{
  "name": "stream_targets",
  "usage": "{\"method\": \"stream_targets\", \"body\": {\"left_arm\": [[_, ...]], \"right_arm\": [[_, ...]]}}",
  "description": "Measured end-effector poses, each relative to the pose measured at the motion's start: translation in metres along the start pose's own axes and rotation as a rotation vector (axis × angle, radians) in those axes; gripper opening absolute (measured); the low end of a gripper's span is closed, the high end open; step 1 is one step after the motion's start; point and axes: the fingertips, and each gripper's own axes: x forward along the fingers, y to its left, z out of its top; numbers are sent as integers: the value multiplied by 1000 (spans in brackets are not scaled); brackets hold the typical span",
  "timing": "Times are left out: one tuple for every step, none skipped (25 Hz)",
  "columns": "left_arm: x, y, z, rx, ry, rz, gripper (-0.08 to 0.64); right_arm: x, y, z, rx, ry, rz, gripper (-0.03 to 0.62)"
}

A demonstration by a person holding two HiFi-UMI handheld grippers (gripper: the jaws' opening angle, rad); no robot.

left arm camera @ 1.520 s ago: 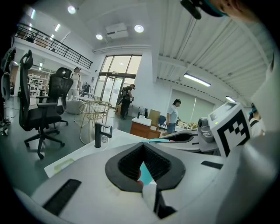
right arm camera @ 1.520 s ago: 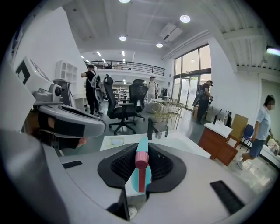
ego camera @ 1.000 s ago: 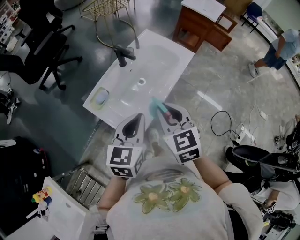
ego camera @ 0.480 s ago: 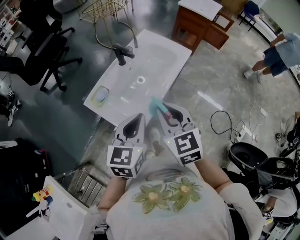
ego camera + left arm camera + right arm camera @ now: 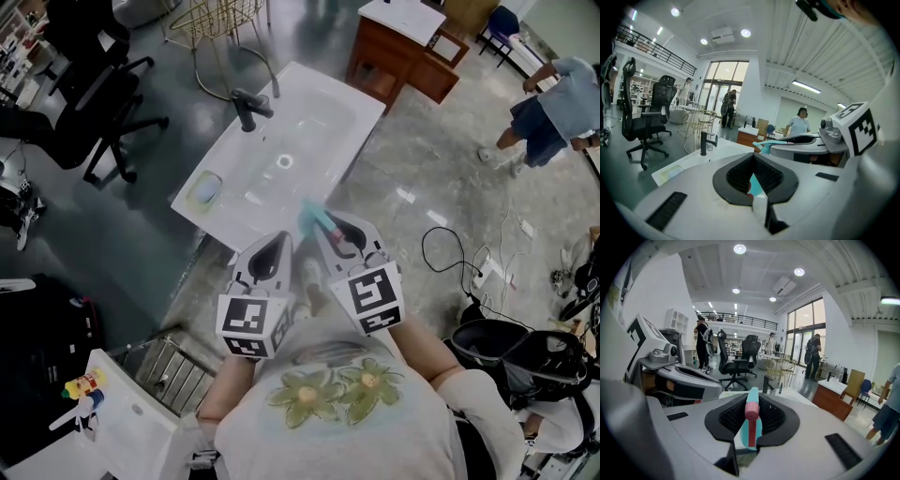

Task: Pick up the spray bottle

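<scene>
The spray bottle [image 5: 312, 217] has a teal head and a pink nozzle; its pale body hangs between the two grippers. My right gripper [image 5: 328, 223] is shut on it, held in front of the person's chest, just short of the white sink's near edge. In the right gripper view the bottle [image 5: 751, 425] stands upright between the black pads of that gripper [image 5: 752, 420]. My left gripper [image 5: 277, 234] is close beside it on the left, its jaws together and holding nothing. The left gripper view shows the left gripper [image 5: 753, 180] and the teal head [image 5: 761, 145] sticking out of the right gripper [image 5: 801, 140].
A white sink [image 5: 319, 94] with a black faucet [image 5: 248, 105] and a soap dish [image 5: 203, 190] stands ahead. Black office chairs [image 5: 84, 103] are at left, a wooden cabinet [image 5: 403, 47] behind, a cable [image 5: 450, 253] on the floor, and a person [image 5: 553, 103] at far right.
Both grippers and the bottle have hardly moved. The person at the far right has walked a little, and the view has shifted slightly.
</scene>
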Motion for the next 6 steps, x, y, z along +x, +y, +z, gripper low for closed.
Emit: {"method": "stream_targets", "body": {"left_arm": [[-1,0,0,-2,-2,1,9],[-2,0,0,-4,-2,1,9],[-3,0,0,-6,-1,2,9],[-4,0,0,-7,-1,2,9],[-5,0,0,-8,-2,2,9],[-6,1,0,-9,-1,3,9]], "right_arm": [[-1,0,0,0,0,0,69],[-1,1,0,1,-1,-1,69],[-1,1,1,1,-2,-2,69],[-2,2,1,1,-3,-3,69],[-2,2,2,0,-5,-4,69],[-2,2,2,0,-6,-4,69]]}}
